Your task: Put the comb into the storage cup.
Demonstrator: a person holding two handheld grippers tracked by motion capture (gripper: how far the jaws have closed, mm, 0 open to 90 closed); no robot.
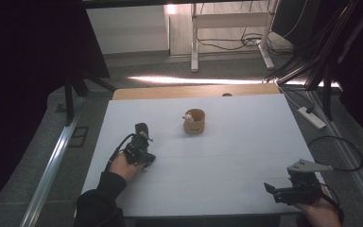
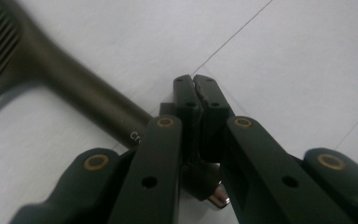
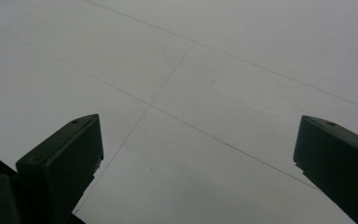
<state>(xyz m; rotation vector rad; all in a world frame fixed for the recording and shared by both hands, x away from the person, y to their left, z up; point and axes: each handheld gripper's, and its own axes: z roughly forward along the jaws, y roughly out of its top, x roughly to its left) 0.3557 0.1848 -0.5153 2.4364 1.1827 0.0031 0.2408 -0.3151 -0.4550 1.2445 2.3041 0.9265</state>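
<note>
In the high view, a white surface [image 1: 217, 156] stretched across the middle, with a strip of wood showing along its far edge. A small brown cup [image 1: 194, 121] stood upright near the far centre, with a pale object sitting at its rim, too small to identify. The left gripper [image 1: 142, 130] lay low over the left part of the surface, held by the person's left hand [image 1: 123, 165] in a dark sleeve, with something dark at its tip. The right gripper [image 1: 270, 188] rested near the right front corner, its grey three-cornered plate on top and a cable looping off to the right. It was well apart from the cup and from the other gripper.

In the left gripper view, the left gripper [image 2: 196, 88] was clenched, its two black tips pressed together. A dark comb [image 2: 60, 79] lay on the white surface just beside the jaws, its teeth at the upper left and its handle running down toward the jaws' base. Whether the jaws pinched the handle could not be told. A small shiny metal piece [image 2: 217, 198] showed beneath the jaws.

In the right gripper view, the right gripper [image 3: 198, 140] was released, its jaws spread wide with bare white surface, crossed by thin lines, between them.
</note>
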